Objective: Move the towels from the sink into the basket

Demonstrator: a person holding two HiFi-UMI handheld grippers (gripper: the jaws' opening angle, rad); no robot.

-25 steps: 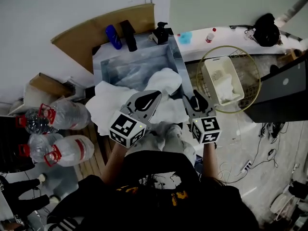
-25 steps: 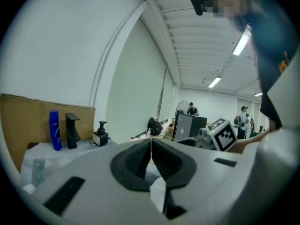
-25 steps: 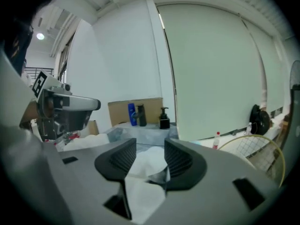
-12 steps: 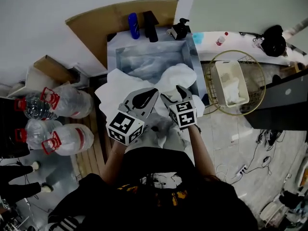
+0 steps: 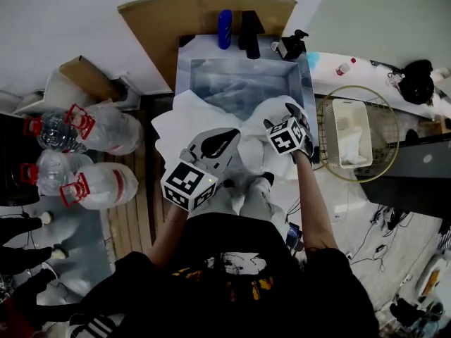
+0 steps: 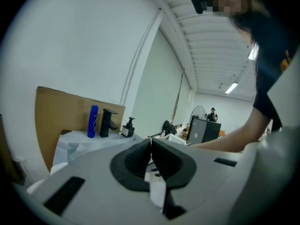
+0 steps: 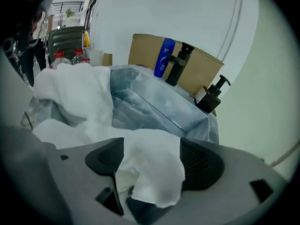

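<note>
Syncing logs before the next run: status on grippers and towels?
Left gripper shut. Right gripper just opened, towel loose between its fingers. Towels draped over sink edge; nothing blocks basket.

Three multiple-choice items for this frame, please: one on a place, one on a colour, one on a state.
1. The wire basket stands: A right of the sink; B inside the sink; C left of the sink.
2. The bottle beside the faucet is: A blue; B green; C orange.
3. The right gripper's fingers are: A shut, empty; B apart, towel between; C clamped on the bottle.
Key: 1 A: it lies past the sink's right wall. 2 A: plainly blue. 3 B: they have just been opening, towel loose between.
</note>
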